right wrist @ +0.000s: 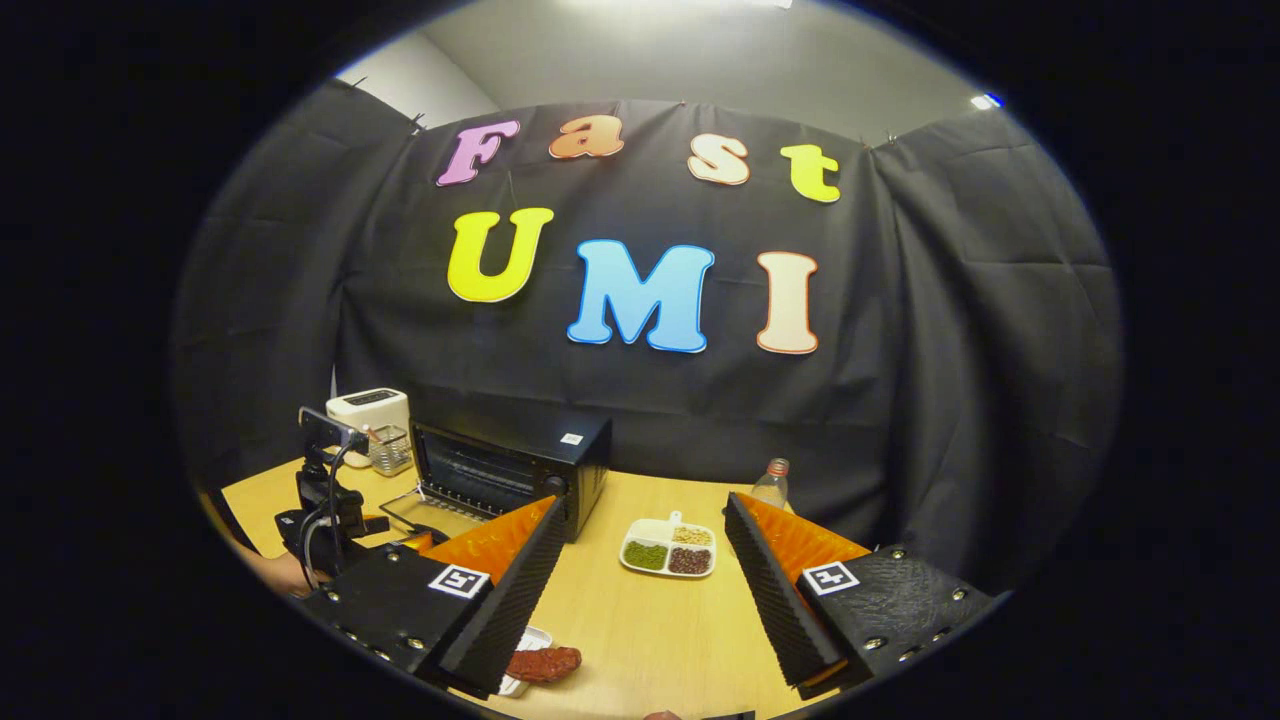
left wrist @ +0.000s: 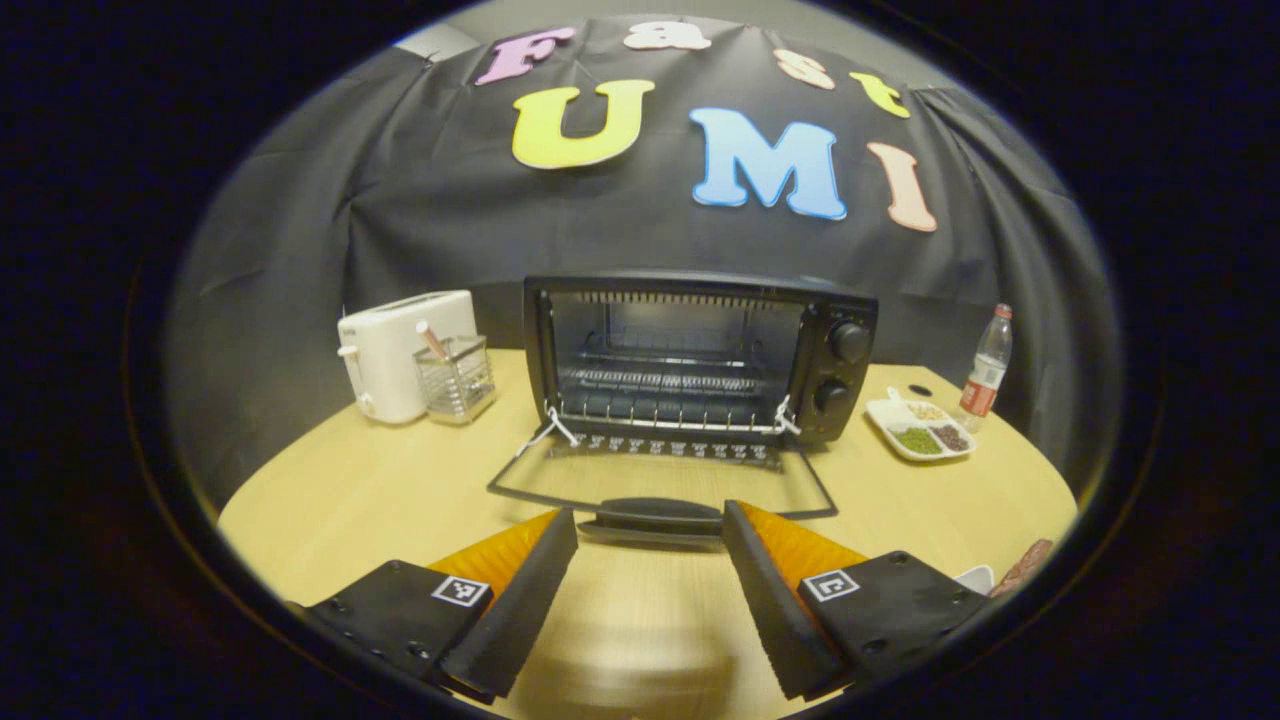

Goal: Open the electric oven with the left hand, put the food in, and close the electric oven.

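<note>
With the oven (left wrist: 700,350) door (left wrist: 660,490) down, I held left gripper (left wrist: 650,590) and right gripper (right wrist: 640,590) wide and empty; food (right wrist: 543,663) remained on the surface (right wrist: 640,620), loading and closing undone.

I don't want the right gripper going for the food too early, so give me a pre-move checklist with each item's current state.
1. Oven door fully down: ok, it lies flat on the table.
2. Oven rack free: ok, nothing on it.
3. Left gripper off the door handle: ok, open just in front of it.
4. Right gripper ready: ok, open and holding nothing.
5. Food reachable: ok, beside its left finger.
6. Food sitting on the small white dish: cannot tell.
</note>
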A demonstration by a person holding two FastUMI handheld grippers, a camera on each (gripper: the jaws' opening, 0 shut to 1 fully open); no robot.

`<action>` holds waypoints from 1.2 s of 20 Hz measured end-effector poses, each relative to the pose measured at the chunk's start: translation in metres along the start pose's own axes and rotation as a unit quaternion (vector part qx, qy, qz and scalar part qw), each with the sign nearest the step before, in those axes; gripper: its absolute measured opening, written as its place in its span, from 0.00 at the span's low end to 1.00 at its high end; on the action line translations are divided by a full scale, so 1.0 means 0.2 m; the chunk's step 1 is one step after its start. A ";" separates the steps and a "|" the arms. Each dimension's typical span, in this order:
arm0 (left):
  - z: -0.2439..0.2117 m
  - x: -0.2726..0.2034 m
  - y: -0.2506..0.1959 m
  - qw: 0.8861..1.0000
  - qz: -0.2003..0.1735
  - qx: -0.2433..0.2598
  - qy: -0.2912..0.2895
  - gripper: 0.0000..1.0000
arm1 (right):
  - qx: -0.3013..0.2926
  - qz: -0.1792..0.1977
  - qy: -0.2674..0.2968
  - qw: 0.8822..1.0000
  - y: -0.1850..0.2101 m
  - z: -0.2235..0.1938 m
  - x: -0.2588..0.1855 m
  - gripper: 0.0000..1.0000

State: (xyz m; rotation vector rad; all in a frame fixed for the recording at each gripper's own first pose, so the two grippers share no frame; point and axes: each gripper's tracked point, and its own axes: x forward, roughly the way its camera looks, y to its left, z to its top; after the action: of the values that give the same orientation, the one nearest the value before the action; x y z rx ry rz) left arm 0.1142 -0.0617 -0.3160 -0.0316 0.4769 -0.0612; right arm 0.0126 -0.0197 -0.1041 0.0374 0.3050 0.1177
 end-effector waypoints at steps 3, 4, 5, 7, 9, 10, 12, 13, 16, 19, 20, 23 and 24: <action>0.24 -0.12 -0.01 0.999 -0.008 -0.004 -0.050 0.98 | 0.021 0.031 0.029 0.999 0.06 -0.11 0.03 0.98; 0.33 -0.17 -0.02 0.998 -0.011 -0.006 -0.065 0.98 | 0.025 0.040 0.040 0.998 0.08 -0.14 0.03 0.98; 0.40 -0.21 -0.03 0.997 -0.015 -0.007 -0.080 0.98 | 0.031 0.047 0.050 0.997 0.09 -0.18 0.04 0.98; 0.53 -0.30 -0.04 0.994 -0.022 -0.003 -0.103 0.98 | 0.048 0.066 0.071 0.994 0.12 -0.25 0.05 0.98; 0.66 -0.39 -0.03 0.991 -0.024 -0.003 -0.130 0.94 | 0.071 0.084 0.095 0.989 0.16 -0.34 0.06 0.98; 0.70 -0.44 -0.03 0.990 -0.023 -0.006 -0.141 0.94 | 0.080 0.089 0.108 0.987 0.16 -0.37 0.07 0.98; 0.76 -0.52 -0.02 0.988 -0.023 -0.013 -0.154 0.99 | 0.093 0.097 0.133 0.982 0.17 -0.46 0.08 0.98; 0.78 -0.56 -0.01 0.987 -0.023 -0.017 -0.157 0.98 | 0.100 0.099 0.144 0.980 0.17 -0.50 0.08 0.98; 0.83 -0.66 0.02 0.986 -0.018 -0.020 -0.167 0.94 | 0.125 0.108 0.180 0.970 0.18 -0.62 0.10 0.99; 0.86 -0.74 0.04 0.984 -0.010 -0.009 -0.176 1.00 | 0.166 0.111 0.225 0.954 0.20 -0.77 0.08 0.99; 0.86 -0.76 0.03 0.985 -0.010 -0.004 -0.175 1.00 | 0.180 0.113 0.239 0.948 0.22 -0.81 0.07 1.00; 0.87 -0.81 0.02 0.985 -0.013 -0.008 -0.172 0.94 | 0.221 0.123 0.284 0.925 0.27 -0.96 0.06 0.99; 0.87 -0.83 0.02 0.985 -0.011 -0.011 -0.172 0.94 | 0.229 0.121 0.295 0.920 0.27 -1.01 0.05 1.00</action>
State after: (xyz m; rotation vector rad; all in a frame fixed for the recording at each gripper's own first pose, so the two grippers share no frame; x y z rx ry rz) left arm 0.0469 -0.0445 -0.0865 -0.0674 0.1306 -0.0714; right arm -0.0439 0.0392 -0.2961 0.5146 0.9306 0.3032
